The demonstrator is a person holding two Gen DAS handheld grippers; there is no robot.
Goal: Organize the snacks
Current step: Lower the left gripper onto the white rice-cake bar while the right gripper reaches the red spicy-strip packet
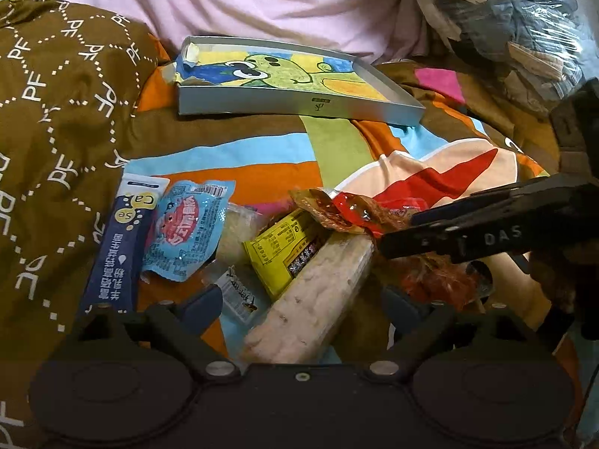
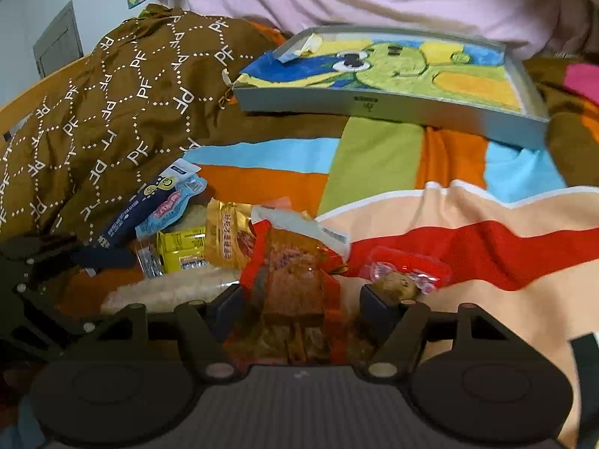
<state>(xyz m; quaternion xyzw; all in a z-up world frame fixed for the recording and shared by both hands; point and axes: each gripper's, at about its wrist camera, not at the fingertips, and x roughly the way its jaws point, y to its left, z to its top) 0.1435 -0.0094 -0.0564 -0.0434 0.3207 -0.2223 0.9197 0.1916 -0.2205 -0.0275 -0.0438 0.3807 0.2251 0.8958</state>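
A pile of snack packets lies on a striped bedspread. In the left wrist view my left gripper (image 1: 303, 299) is open over a long pale rice cracker pack (image 1: 310, 299), with a yellow packet (image 1: 280, 250), a light blue packet (image 1: 187, 232) and a navy stick pack (image 1: 116, 250) to its left. My right gripper (image 1: 397, 232) reaches in from the right. In the right wrist view the right gripper (image 2: 299, 299) is open around an orange-red clear snack packet (image 2: 292, 280); its fingers stand apart from the packet's sides. A small red packet (image 2: 404, 273) lies just right of it.
A shallow grey box (image 1: 299, 103) lined with a green cartoon drawing sits behind the pile; it also shows in the right wrist view (image 2: 393, 106). A brown patterned cloth (image 1: 63, 112) is heaped at the left. Pink fabric (image 1: 262, 7) lies at the back, a plastic bag (image 1: 505, 18) at the far right.
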